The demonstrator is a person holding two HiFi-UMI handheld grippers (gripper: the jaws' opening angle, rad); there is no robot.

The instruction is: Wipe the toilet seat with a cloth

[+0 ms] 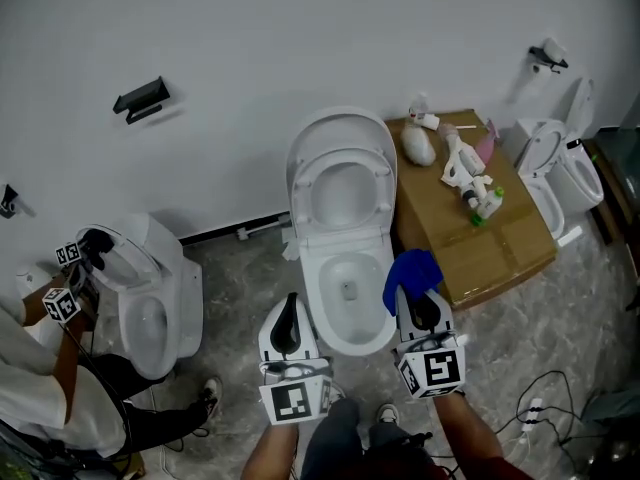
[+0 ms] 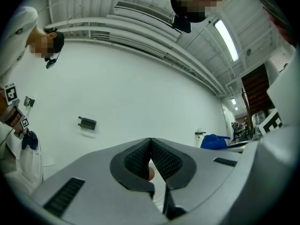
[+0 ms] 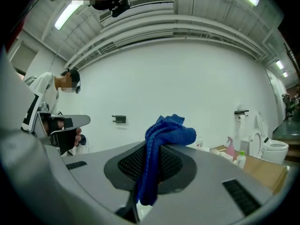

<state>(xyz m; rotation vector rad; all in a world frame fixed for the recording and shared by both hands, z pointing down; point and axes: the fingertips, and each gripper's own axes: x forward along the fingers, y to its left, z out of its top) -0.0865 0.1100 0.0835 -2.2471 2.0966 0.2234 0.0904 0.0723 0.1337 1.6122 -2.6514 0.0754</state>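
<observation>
**Cloth gripped and waiting, seat not yet touched**

At nine o'clock in the head view a second white ceramic toilet [image 1: 150,308] stands beside another person's pale sleeve [image 1: 35,398]. It looks to be no part of this job.

The left tongs [image 1: 290,303] hang at the seven o'clock edge of the central white ceramic toilet bowl [image 1: 345,293]. Their jaws are pressed together with nothing between them. They seem to be a spare hand, kept close to steady the seat if needed.

The white oval plastic toilet seat [image 1: 305,193] lies at twelve o'clock from the bowl. It appears tipped up against the round white lid [image 1: 340,128], so its ring faces the person and is open to a wipe.

The right tongs [image 1: 415,303] sit at the bowl's four o'clock edge, clamped on a bright blue knitted cloth [image 1: 412,271]. In the right gripper view the fabric is nipped between the pads, with a wad bulging past the tips and a tail hanging below. Held that way, soft cloth rather than hard jaw should meet the seat first. The cloth is near the seat but apart from it.

At two o'clock a brown cardboard box [image 1: 500,253] carries white spray bottles [image 1: 462,168], probably kept there within reach.
</observation>
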